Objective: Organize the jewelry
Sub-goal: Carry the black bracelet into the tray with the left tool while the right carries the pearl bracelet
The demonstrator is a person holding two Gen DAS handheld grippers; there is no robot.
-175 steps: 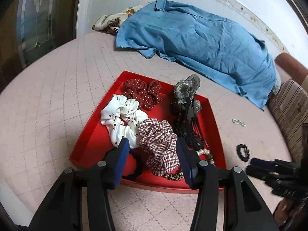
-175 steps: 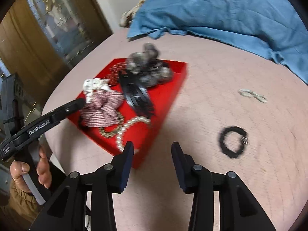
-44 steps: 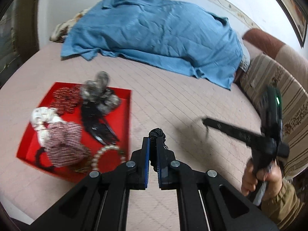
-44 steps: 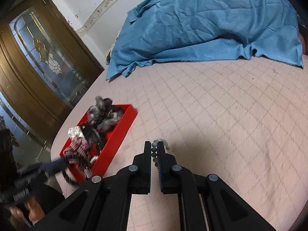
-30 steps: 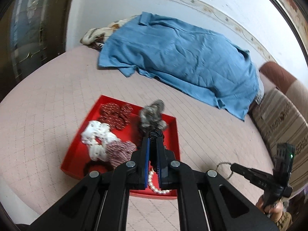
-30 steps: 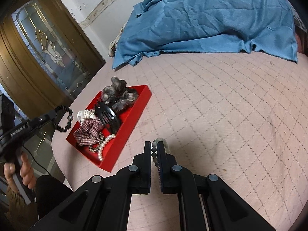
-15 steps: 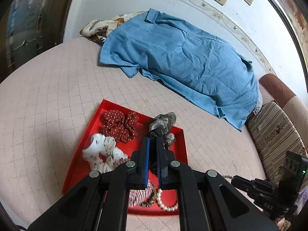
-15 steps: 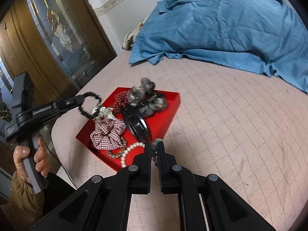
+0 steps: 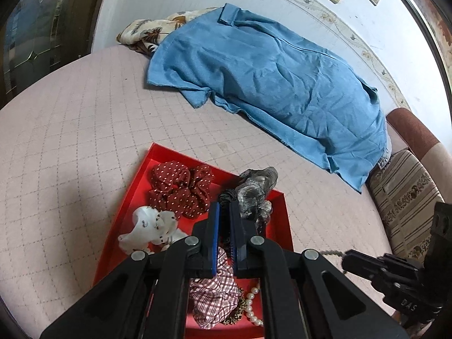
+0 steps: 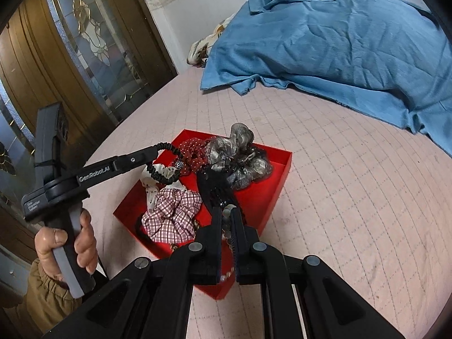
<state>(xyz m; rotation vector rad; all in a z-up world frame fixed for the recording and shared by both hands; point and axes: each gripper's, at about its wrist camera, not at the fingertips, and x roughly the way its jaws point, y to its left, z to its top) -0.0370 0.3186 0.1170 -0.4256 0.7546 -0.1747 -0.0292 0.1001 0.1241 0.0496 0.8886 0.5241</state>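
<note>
left hand-held gripper pinches a ruched black hair tie; right hand-held gripper clamps round beads.

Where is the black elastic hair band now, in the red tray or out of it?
Out. The black elastic hair band hangs from the shut left gripper, above the red tray, not yet resting inside.

Left gripper angled downward, jaws clamped on a black elastic band that dangles from the tips. Left hand wrapped around the handle, brown sleeve at the wrist. Right gripper pitched down, jaws pinched on a small bead string.
</note>
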